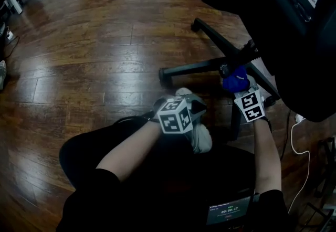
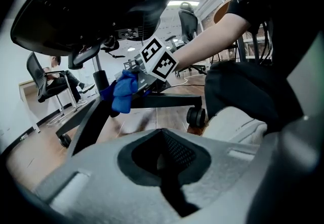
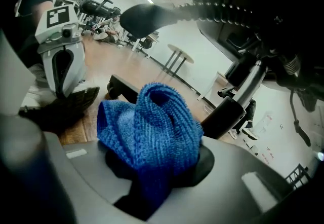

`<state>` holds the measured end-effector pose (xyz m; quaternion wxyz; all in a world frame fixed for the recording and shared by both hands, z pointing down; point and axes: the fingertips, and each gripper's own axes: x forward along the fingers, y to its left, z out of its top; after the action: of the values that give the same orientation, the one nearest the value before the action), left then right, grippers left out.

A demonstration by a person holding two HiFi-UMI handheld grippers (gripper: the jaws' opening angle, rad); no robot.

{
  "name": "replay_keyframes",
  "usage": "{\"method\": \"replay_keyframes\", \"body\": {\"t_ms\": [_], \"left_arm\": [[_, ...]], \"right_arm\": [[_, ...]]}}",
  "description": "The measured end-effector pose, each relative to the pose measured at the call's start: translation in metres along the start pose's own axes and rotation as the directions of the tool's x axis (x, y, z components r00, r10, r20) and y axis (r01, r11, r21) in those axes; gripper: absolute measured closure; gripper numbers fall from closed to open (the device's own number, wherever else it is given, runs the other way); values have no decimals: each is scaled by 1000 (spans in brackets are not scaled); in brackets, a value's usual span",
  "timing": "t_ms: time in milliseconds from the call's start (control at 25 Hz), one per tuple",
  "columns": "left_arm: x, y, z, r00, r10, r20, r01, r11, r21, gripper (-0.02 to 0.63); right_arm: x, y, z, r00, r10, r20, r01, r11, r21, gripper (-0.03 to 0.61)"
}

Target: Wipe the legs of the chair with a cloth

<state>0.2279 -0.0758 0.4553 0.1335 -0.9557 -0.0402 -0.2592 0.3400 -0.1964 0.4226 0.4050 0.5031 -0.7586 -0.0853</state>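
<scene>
Head view gives us only part of the chair (image 1: 262, 5): its dark seat runs off the right edge and hides the column. Our right gripper (image 3: 154, 182) is clamped on the blue cloth (image 3: 152, 126), which buries the jaw tips, by the hub where the black legs (image 1: 191, 68) meet. Our left gripper (image 2: 167, 167), nearer us, is closed and empty.
</scene>
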Motion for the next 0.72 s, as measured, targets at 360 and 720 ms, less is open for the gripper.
{"method": "replay_keyframes", "body": {"t_ms": [360, 720], "left_arm": [[-1, 1, -1, 999, 31, -9, -31, 1000, -3, 612], [0, 1, 0, 999, 36, -17, -36, 999, -1, 612]], "right_arm": [[-59, 75, -24, 990, 137, 26, -137, 990, -31, 474], [-116, 143, -47, 955, 298, -12, -296, 944, -146, 472]]}}
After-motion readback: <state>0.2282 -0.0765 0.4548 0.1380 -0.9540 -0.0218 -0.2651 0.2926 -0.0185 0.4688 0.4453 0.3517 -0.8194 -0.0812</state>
